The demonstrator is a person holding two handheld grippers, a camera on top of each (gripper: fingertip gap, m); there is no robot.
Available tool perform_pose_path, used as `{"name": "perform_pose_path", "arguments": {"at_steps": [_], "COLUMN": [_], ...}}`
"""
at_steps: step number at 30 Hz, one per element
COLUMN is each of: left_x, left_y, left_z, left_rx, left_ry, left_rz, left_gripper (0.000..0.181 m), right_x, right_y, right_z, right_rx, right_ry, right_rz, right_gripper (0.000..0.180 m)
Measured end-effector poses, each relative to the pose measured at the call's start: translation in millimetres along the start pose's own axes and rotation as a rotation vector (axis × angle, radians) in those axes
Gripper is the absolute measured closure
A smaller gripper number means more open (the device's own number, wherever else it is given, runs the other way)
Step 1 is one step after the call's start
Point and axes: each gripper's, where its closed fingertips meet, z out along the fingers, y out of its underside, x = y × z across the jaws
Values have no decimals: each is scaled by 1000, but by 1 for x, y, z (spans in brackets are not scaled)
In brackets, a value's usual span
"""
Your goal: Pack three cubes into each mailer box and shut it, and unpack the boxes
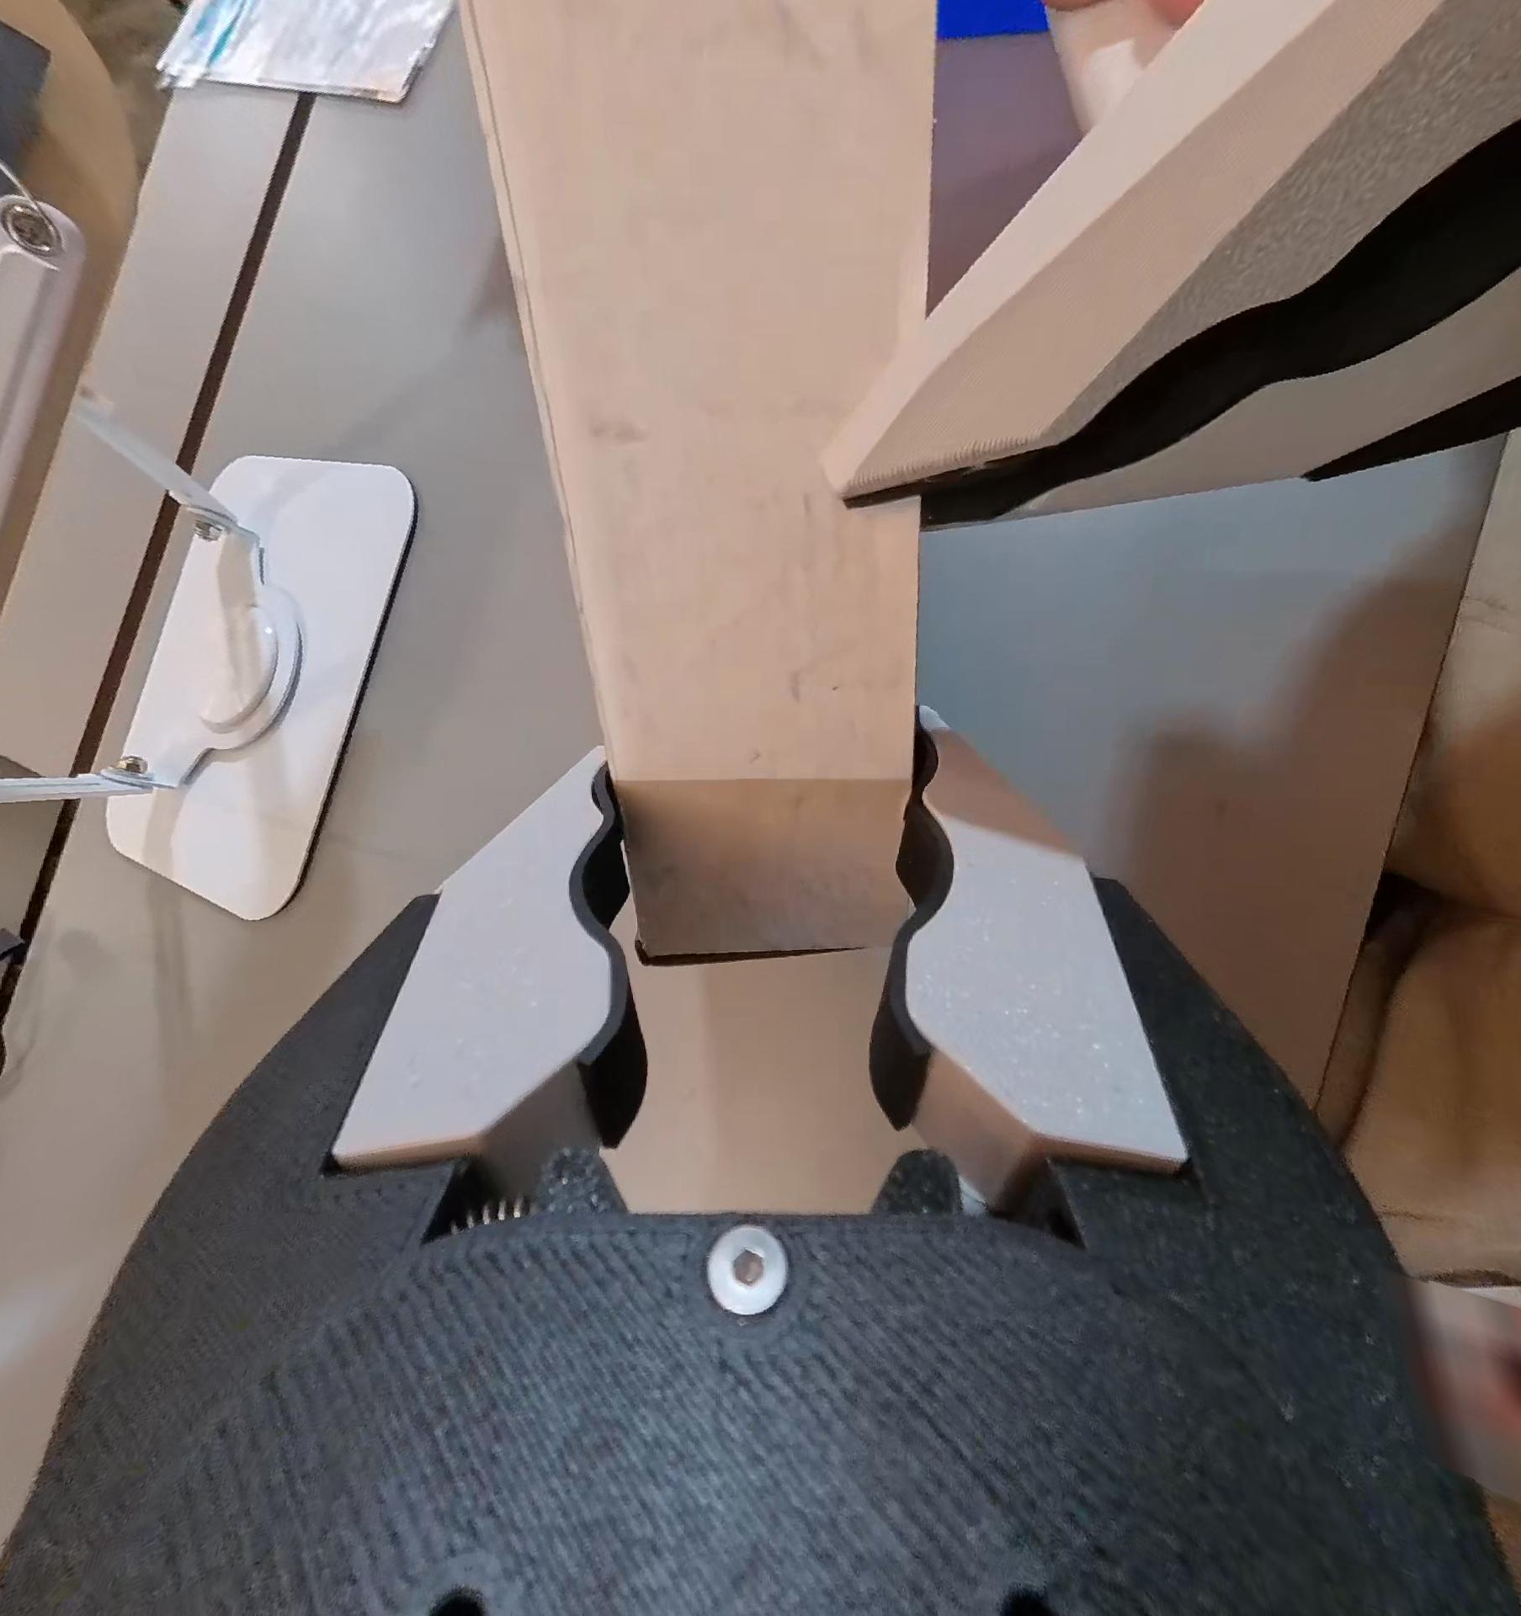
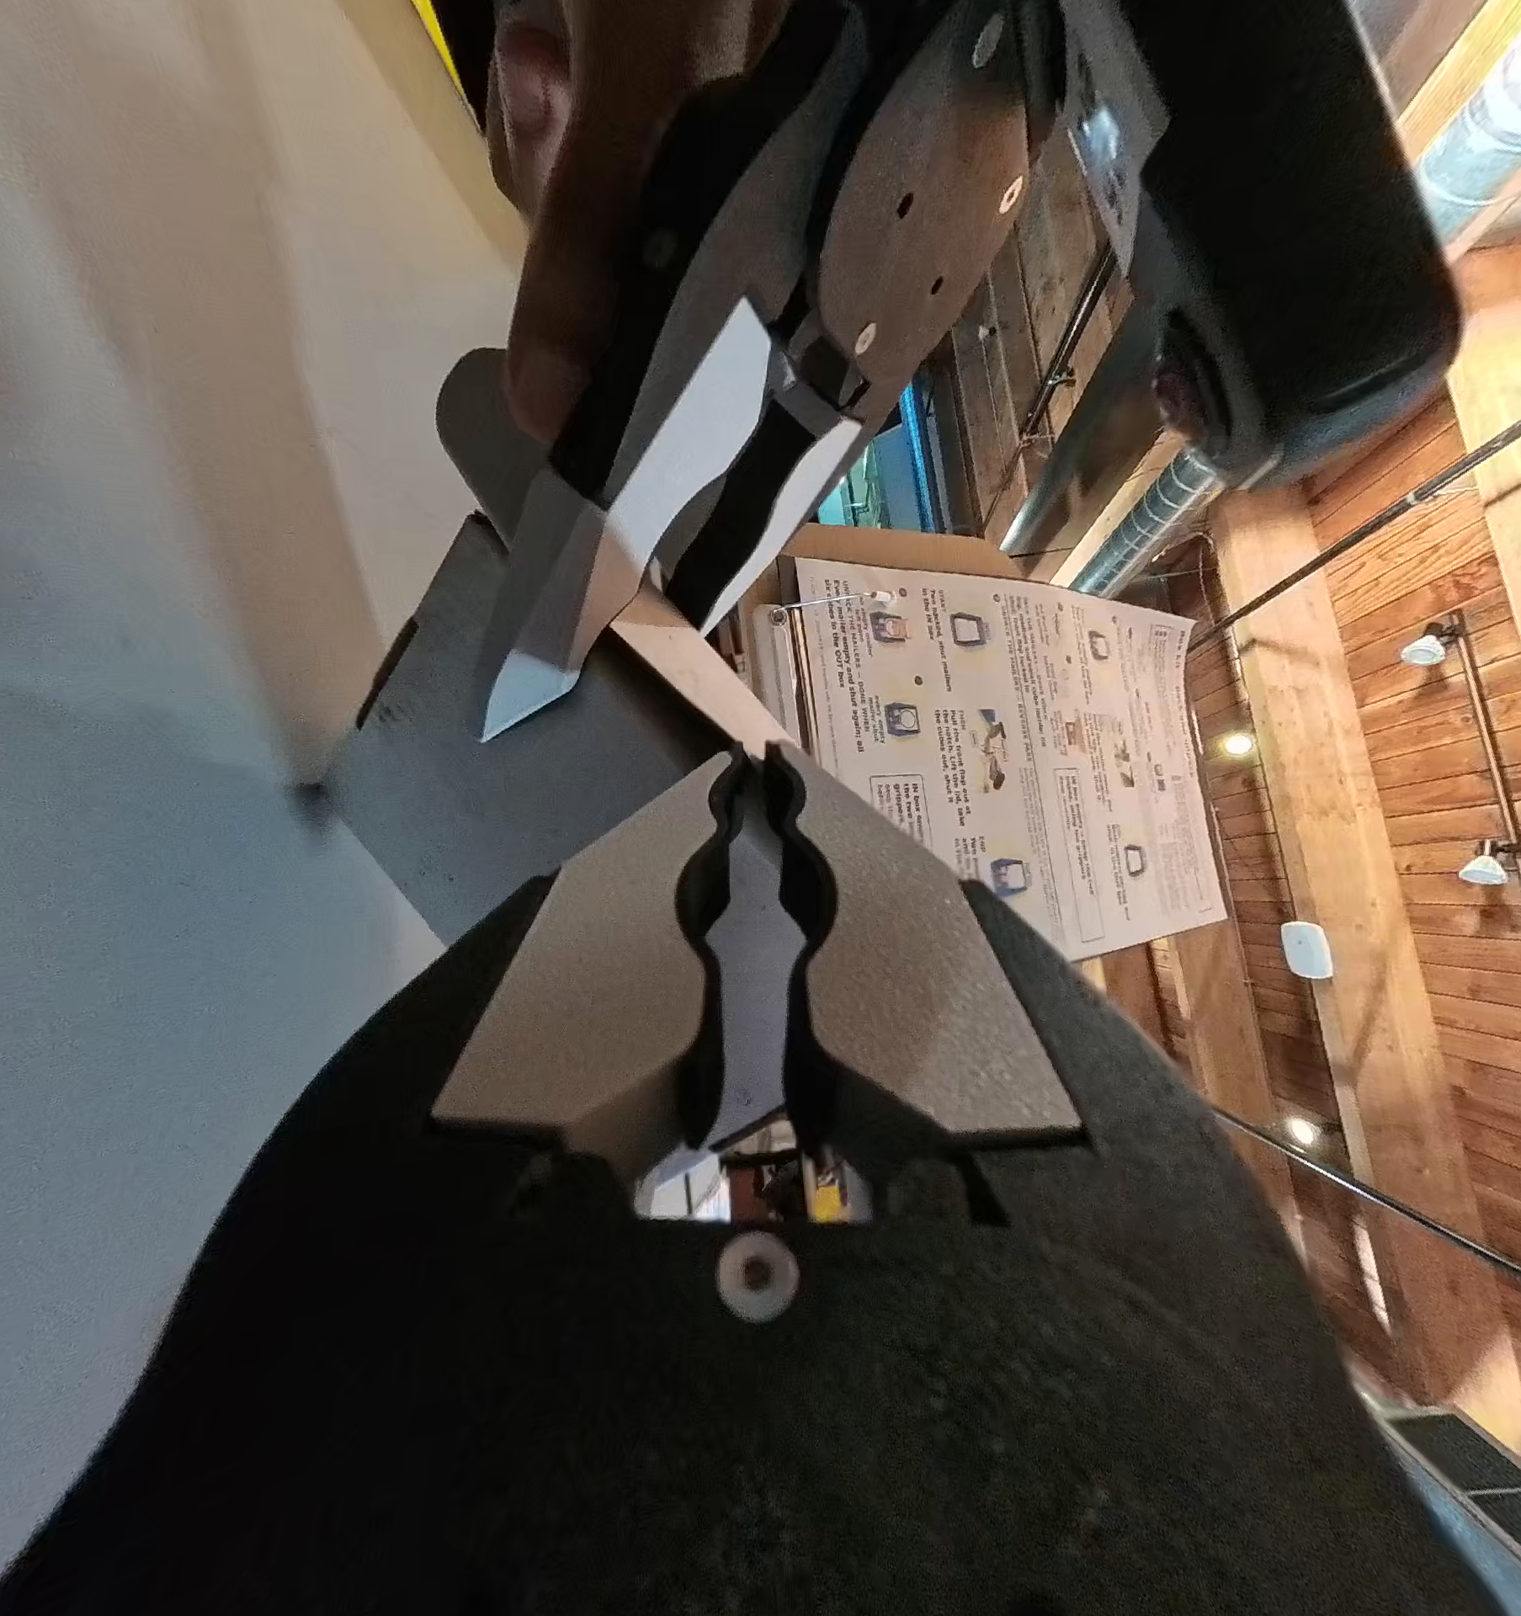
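Room: we've got a pale desk (image 1: pixel 442 367) under us, wood-plank wall (image 2: pixel 1395 787) and an instruction sheet (image 2: pixel 1001 743) behind.
Left gripper (image 1: pixel 761 839): jaws part-closed, pinching the mailer box (image 1: pixel 722 437) by its narrow end.
Right gripper (image 2: pixel 752 769): jaws nearly together, clamped on the box's thin edge; it shows just past our left jaws' tips, upper right.
Outward: white stand base (image 1: pixel 258 691) off left.

I see a pale table (image 1: pixel 319 367) with a dark seam, warm wood-plank walls (image 2: pixel 1386 787) with lit spot lamps (image 2: pixel 1484 867), and a silver duct (image 2: pixel 1150 516).
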Motion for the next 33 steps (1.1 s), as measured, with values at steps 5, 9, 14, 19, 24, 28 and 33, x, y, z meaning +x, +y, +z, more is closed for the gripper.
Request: {"name": "perform_pose_path", "arguments": {"at_steps": [5,9,14,19,24,28,33], "left_x": [1,-1,-3,-4,-4,0,7], "left_y": [-5,-3,-10,-15,-7,-5,-2], "left_z": [-1,0,-1,-3,1,2,10], "left_rx": [40,28,62,125,110,141,163], "left_ry": [24,-26,-72,-46,-50,-41,-33], "left_rz": [-32,49,68,14,-1,-35,-58], "left_gripper": [119,117,104,96,93,95,95], "right_x": [2,-1,-8,-16,-18,-17,-17], "right_y": [3,5,8,9,14,18,19], "right_z": [-1,-3,-3,-3,-4,-8,-9], "right_rx": [9,2,-11,-24,-58,-74,-81], "right_ry": [23,14,-22,-60,-72,-76,-79], "right_rz": [14,8,22,42,55,74,84], "right_gripper": [177,178,180,180,180,180,180]}}
